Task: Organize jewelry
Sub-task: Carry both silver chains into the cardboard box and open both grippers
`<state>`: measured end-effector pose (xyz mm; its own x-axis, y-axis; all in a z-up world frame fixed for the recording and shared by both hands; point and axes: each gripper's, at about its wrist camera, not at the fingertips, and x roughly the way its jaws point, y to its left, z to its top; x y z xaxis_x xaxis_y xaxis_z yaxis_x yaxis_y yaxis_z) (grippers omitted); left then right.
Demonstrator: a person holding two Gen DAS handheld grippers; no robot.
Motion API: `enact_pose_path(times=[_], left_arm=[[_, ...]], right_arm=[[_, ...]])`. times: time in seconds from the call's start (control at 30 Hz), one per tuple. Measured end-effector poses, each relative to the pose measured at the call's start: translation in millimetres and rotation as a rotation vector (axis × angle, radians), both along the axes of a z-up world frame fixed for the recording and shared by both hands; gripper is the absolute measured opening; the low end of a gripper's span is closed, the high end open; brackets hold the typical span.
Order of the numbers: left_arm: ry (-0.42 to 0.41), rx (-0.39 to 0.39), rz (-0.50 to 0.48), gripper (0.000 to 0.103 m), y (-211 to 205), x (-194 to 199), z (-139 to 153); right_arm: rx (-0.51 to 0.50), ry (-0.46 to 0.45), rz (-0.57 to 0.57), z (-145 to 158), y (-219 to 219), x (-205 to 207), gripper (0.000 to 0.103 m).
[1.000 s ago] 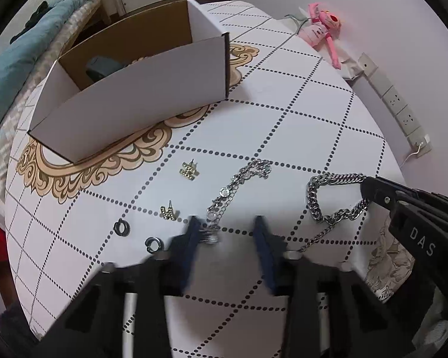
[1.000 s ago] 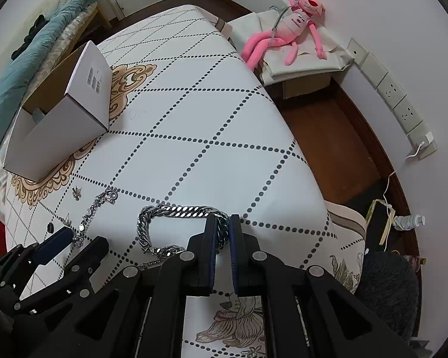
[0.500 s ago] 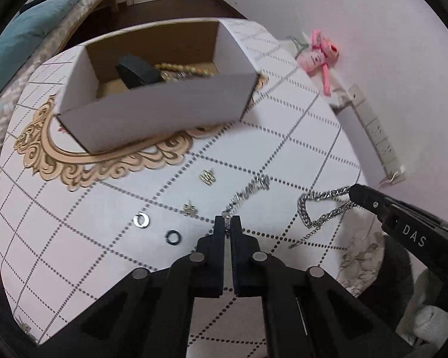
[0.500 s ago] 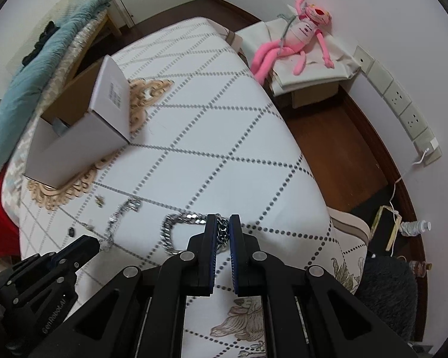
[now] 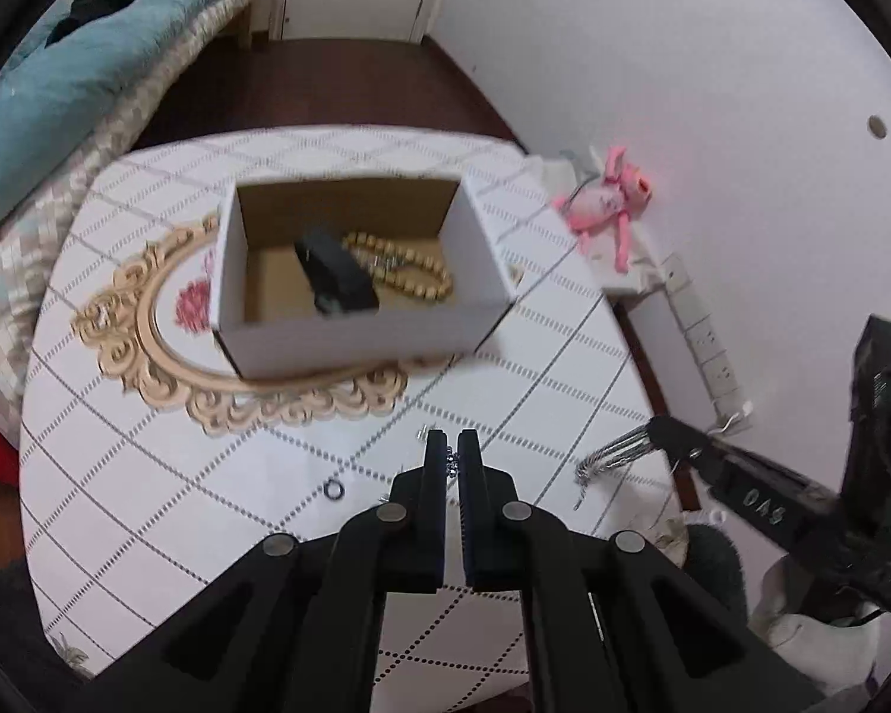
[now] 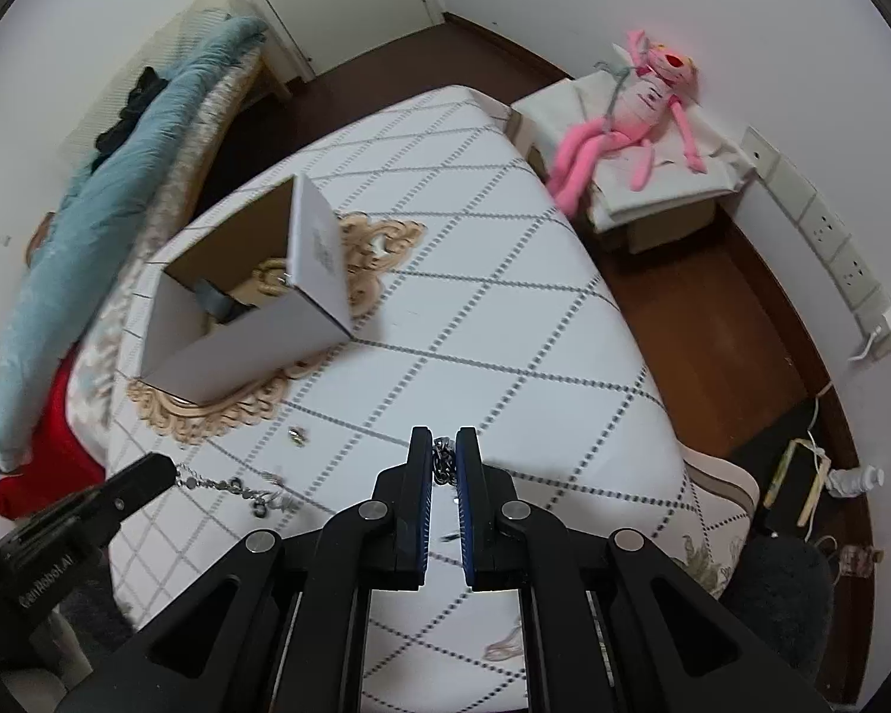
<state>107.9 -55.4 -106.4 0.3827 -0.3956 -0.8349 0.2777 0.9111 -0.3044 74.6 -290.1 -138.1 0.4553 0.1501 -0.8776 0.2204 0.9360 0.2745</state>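
Note:
My left gripper (image 5: 452,453) is shut on a thin silver charm bracelet (image 6: 231,484), lifted above the table; the bracelet hangs from its tip in the right wrist view. My right gripper (image 6: 444,456) is shut on a heavy silver curb chain (image 5: 615,451), also lifted, dangling from its tip in the left wrist view. An open white cardboard box (image 5: 350,273) stands on the table beyond both grippers; it holds a gold bead bracelet (image 5: 407,270) and a black case (image 5: 335,276). A black ring (image 5: 333,490) and a small gold earring (image 6: 296,435) lie on the tablecloth.
The round table (image 6: 475,273) has a white cloth with dotted diamond lines and a gold ornament. A pink plush toy (image 6: 635,113) lies on a low box to the right. A bed with a teal blanket (image 6: 107,190) is on the left. Wall sockets (image 6: 825,249) run along the right.
Both grippers have risen from the table with their chains; the left one shut on the charm bracelet within the last second. The box now shows from higher up, its inside visible.

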Motion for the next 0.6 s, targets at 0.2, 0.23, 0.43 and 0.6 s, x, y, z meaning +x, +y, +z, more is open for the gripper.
enact_pose_path(times=[0.2,0.23,0.43,0.6], left_arm=[[-0.094,-0.022,0.014,0.001,13.9,17.4,48.4],[-0.116,-0.022,0.019,0.001,17.6,24.4,58.8],[-0.177,-0.011,0.066,0.001,36.4,64.8,83.5],[-0.142,0.019,0.085,0.001,50.4,102.9,70.6]], right_arm=[[0.041,-0.082,0.076,43.1,18.6,18.5,0.008],[0.041,-0.097,0.089,51.4,22.5,23.2,0.008],[0.017,-0.176,0.185,96.9,52.8,69.7,0.008],[-0.004,-0.16,0.241,103.7,76.0,114.6,0.008]])
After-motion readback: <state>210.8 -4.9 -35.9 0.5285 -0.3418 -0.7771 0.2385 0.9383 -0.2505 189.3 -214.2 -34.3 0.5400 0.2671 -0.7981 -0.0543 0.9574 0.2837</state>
